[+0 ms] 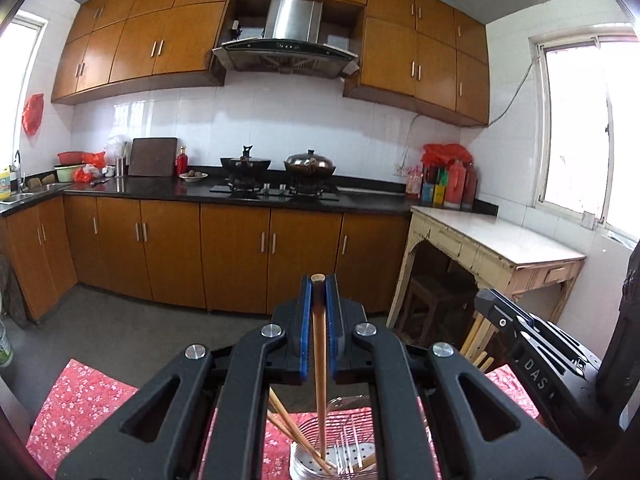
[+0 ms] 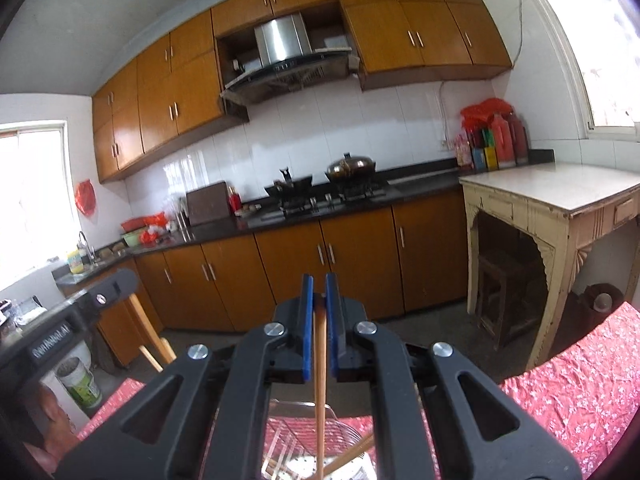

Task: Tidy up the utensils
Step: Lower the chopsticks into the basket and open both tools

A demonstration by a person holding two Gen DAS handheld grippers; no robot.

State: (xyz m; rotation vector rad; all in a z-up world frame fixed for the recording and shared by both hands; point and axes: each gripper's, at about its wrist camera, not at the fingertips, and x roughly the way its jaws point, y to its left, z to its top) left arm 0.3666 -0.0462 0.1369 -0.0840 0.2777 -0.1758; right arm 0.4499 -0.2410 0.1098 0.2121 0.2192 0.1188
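My left gripper [image 1: 319, 284] is shut on a wooden chopstick [image 1: 319, 344] that hangs down into a steel wire utensil holder [image 1: 352, 428] below it. Several other chopsticks [image 1: 298, 436] lean inside that holder. My right gripper [image 2: 319, 286] is shut on another wooden chopstick [image 2: 320, 380], its lower end over the same holder [image 2: 348, 436]. The right gripper also shows at the right in the left wrist view [image 1: 528, 332], with chopsticks [image 1: 478, 340] by it. The left gripper shows at the left in the right wrist view [image 2: 96, 300].
The holder stands on a table with a red flowered cloth [image 1: 84, 404] [image 2: 580, 380]. Beyond are wooden kitchen cabinets [image 1: 236, 256], a stove with two pots [image 1: 276, 172], and a cream side table [image 1: 492, 240] at the right. A can [image 2: 80, 384] sits low left.
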